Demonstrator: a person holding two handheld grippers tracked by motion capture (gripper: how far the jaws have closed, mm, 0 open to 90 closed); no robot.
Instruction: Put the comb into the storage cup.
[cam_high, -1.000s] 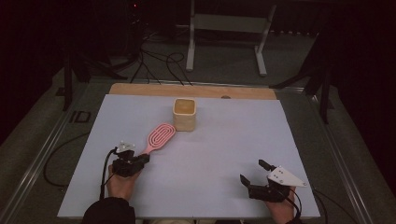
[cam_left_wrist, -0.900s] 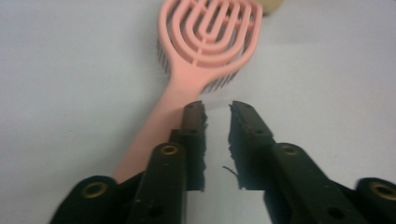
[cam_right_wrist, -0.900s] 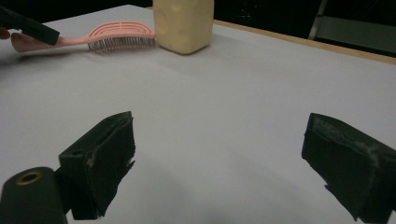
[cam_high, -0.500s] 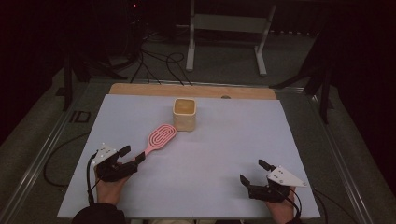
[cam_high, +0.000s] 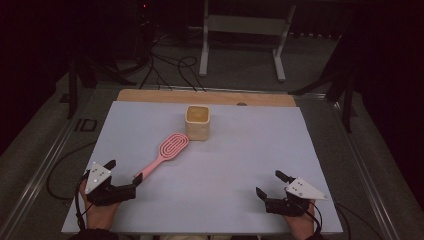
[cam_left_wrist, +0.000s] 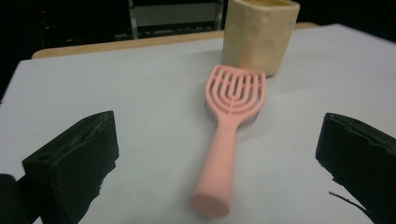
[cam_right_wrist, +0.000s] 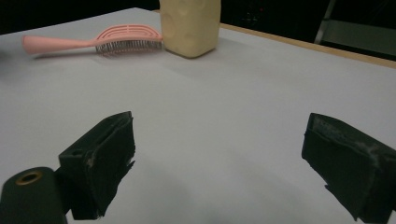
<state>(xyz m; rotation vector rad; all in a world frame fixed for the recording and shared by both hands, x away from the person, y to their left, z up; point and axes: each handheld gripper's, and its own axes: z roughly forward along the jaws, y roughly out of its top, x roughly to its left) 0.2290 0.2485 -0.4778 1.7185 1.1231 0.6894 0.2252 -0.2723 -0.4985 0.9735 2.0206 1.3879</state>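
A pink hairbrush (cam_high: 170, 149) lies flat on the pale table (cam_high: 235, 160), its head beside a cream square cup (cam_high: 198, 122). My left gripper (cam_high: 125, 170) sits near the front left corner. Its jaws have just been opening and now stand wide apart. In the left gripper view the hairbrush (cam_left_wrist: 233, 93) points its handle end at the left gripper (cam_left_wrist: 217, 128), between the jaw tips, touching neither, with the cup (cam_left_wrist: 259, 37) behind. My right gripper (cam_high: 268, 182) rests open and empty at the front right. The right gripper view has the right gripper (cam_right_wrist: 219, 135), hairbrush (cam_right_wrist: 116, 39) and cup (cam_right_wrist: 189, 25).
A wooden strip (cam_high: 205, 97) borders the table's far edge. Beyond it on the dark floor stand a metal frame (cam_high: 245, 30) and loose cables (cam_high: 170, 65). A metal rail (cam_high: 50, 155) runs along the table's left side.
My left gripper has let go of the brush handle, opened wide and drawn back to the left and toward the front edge. The brush stays where it lay. The right gripper has not moved.
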